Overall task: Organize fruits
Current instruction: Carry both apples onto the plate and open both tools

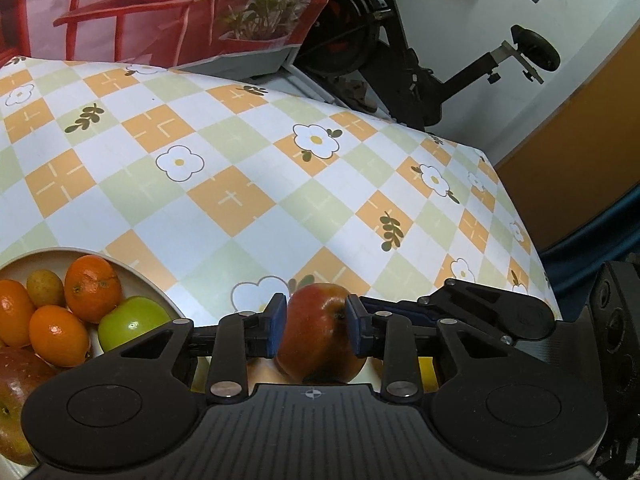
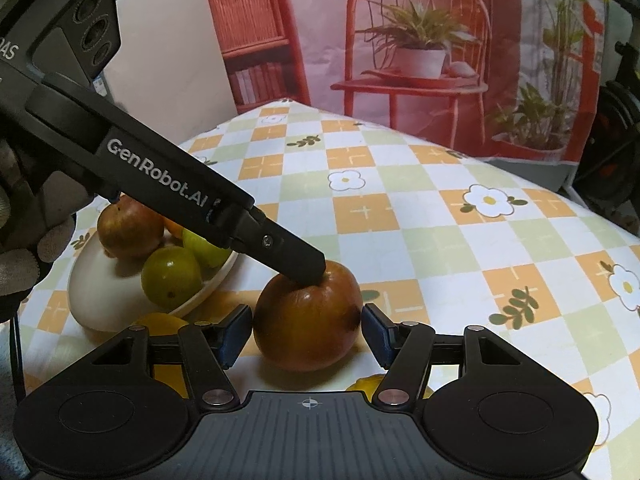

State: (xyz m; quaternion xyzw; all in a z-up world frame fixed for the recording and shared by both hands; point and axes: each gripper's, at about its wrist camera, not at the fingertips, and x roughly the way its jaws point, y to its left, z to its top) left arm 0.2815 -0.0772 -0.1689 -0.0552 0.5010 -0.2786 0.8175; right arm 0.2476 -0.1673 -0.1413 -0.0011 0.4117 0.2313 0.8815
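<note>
A red apple (image 1: 320, 332) rests on the checked tablecloth, and my left gripper (image 1: 316, 320) is shut on it, both blue pads pressing its sides. In the right wrist view the same apple (image 2: 308, 320) lies between my right gripper's (image 2: 306, 330) blue pads, which flank it closely without clearly pressing; that gripper is open. The left gripper's black finger (image 2: 296, 264) comes down from the upper left onto the apple's top. A white plate (image 1: 132, 270) at the left holds oranges (image 1: 92, 288), a green apple (image 1: 132, 324) and another red apple (image 1: 16, 392).
Yellow fruits (image 2: 164, 324) lie on the cloth just under my right gripper. A gloved hand (image 2: 24, 248) holds the left gripper. A printed backdrop (image 2: 420, 60) stands behind the table. An exercise bike (image 1: 400, 60) sits beyond the table's far right edge (image 1: 516, 208).
</note>
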